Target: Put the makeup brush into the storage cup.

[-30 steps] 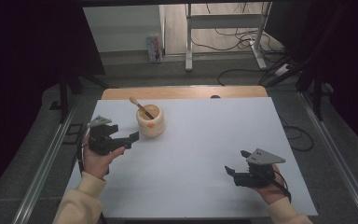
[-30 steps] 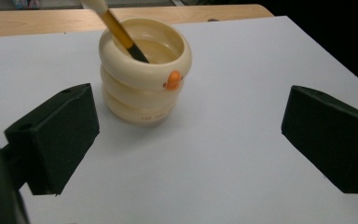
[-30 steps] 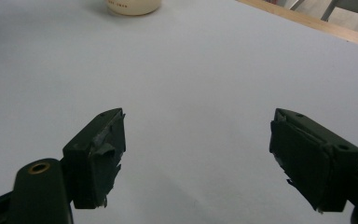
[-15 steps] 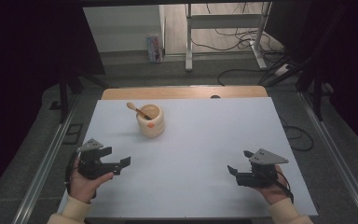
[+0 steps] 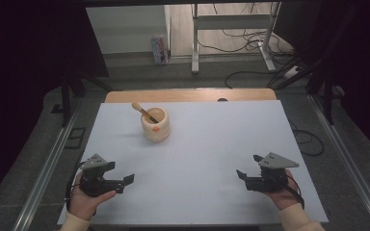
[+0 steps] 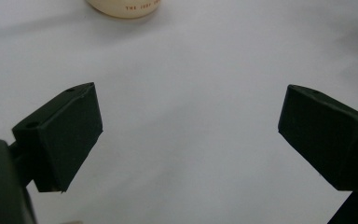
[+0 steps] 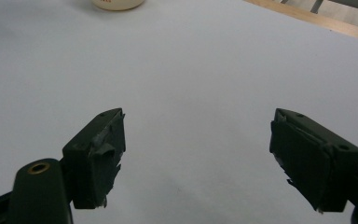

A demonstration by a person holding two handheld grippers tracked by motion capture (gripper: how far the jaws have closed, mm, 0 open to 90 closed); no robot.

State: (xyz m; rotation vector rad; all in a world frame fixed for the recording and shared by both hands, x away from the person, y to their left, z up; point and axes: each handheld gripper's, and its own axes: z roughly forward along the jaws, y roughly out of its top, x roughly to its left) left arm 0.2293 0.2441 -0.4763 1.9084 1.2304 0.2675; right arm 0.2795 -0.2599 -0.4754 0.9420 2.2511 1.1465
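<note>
A cream wooden cup [image 5: 155, 127] stands on the white table top [image 5: 207, 139], left of centre toward the back, with a wooden spoon [image 5: 143, 111] leaning out of it to the left. My left gripper [image 5: 124, 183] rests near the front left corner, open and holding nothing, well short of the cup. Its own view shows the jaws wide apart [image 6: 191, 126] with the cup's base [image 6: 123, 6] at the top edge. My right gripper [image 5: 248, 166] sits near the front right, open and holding nothing [image 7: 198, 149], with the cup's base [image 7: 117, 3] far off at the top.
A bare wooden strip [image 5: 188, 95] runs along the table's far edge. Metal rails [image 5: 48, 168] flank both sides. Beyond the table are desk legs [image 5: 195, 38], floor cables [image 5: 250, 33] and a small box [image 5: 159, 48].
My left gripper has pulled back from beside the cup to the front left corner of the table. The right gripper has barely shifted.
</note>
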